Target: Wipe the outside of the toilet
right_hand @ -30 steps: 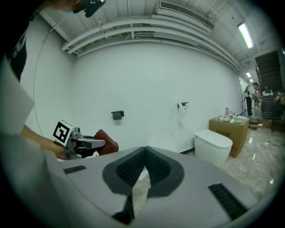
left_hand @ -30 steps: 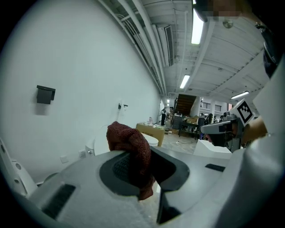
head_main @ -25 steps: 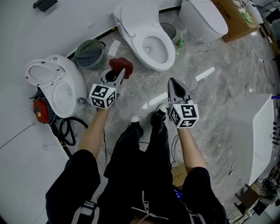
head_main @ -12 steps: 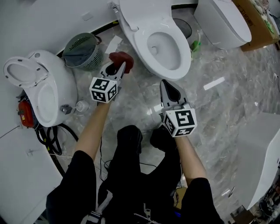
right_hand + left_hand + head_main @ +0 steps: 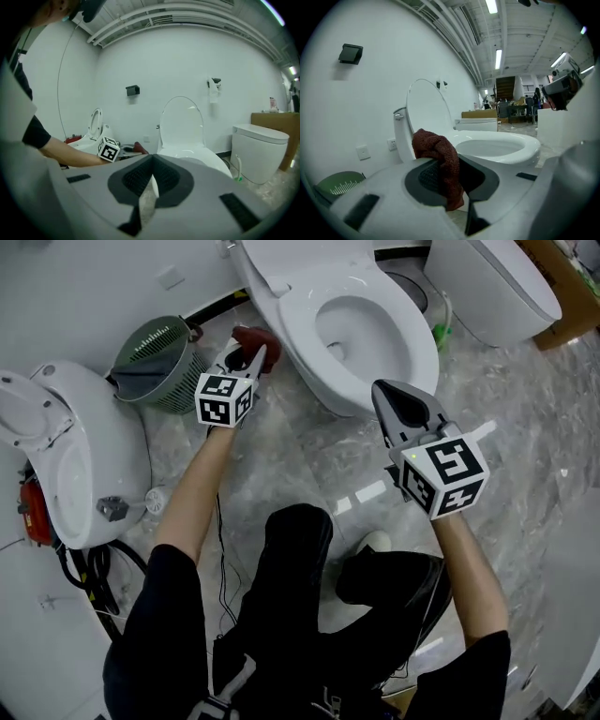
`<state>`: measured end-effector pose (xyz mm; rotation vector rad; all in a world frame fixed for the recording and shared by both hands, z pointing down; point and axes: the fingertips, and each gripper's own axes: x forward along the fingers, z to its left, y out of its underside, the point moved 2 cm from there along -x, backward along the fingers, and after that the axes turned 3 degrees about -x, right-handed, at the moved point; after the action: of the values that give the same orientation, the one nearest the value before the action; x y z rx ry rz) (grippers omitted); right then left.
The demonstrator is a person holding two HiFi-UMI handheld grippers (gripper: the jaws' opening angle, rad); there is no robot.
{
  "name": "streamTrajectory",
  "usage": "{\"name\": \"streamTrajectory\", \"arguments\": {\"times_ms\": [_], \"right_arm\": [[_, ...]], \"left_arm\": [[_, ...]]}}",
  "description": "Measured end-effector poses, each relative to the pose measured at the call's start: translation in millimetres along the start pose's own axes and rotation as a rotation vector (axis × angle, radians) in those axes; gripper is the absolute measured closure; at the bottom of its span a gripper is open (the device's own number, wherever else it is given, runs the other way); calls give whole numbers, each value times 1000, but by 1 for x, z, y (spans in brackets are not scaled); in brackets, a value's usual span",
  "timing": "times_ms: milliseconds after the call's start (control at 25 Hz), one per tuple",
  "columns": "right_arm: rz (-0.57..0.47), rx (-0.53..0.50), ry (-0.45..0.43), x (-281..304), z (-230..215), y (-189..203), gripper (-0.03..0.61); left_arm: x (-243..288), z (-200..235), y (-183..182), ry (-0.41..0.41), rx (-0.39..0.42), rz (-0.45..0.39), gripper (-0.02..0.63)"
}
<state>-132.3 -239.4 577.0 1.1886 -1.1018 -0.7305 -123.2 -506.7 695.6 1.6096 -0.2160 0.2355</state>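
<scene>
Two grippers are out in front of the white toilet [image 5: 302, 306], which fills the top centre of the head view with its lid raised. At centre left, the left gripper [image 5: 249, 362] has its jaws clamped on a dark red cloth [image 5: 251, 337], held just beside the bowl's outer flank; contact with the porcelain can't be judged. Lower right of the bowl, the right gripper [image 5: 388, 399] hangs with jaws pressed together on nothing. Upper left, a green basket [image 5: 155, 362] sits by the wall beside a second toilet [image 5: 80, 460].
</scene>
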Motion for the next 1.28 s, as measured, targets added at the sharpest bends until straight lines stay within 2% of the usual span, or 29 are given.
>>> {"name": "streamTrajectory", "arguments": {"times_ms": [160, 400, 640, 920, 1120, 1280], "right_arm": [[4, 8, 7, -8, 4, 21, 575], [20, 21, 78, -40, 11, 54, 575], [56, 60, 126, -89, 2, 74, 574], [31, 106, 112, -131, -21, 102, 575], [3, 64, 70, -138, -37, 109, 575], [-70, 57, 63, -128, -57, 116, 575]], "left_arm": [[24, 4, 29, -11, 18, 6, 548], [45, 5, 50, -21, 12, 7, 548], [50, -50, 50, 74, 32, -1, 551], [36, -100, 56, 44, -41, -50, 554], [24, -138, 61, 35, -68, -103, 554], [17, -155, 62, 6, -90, -156, 554]]}}
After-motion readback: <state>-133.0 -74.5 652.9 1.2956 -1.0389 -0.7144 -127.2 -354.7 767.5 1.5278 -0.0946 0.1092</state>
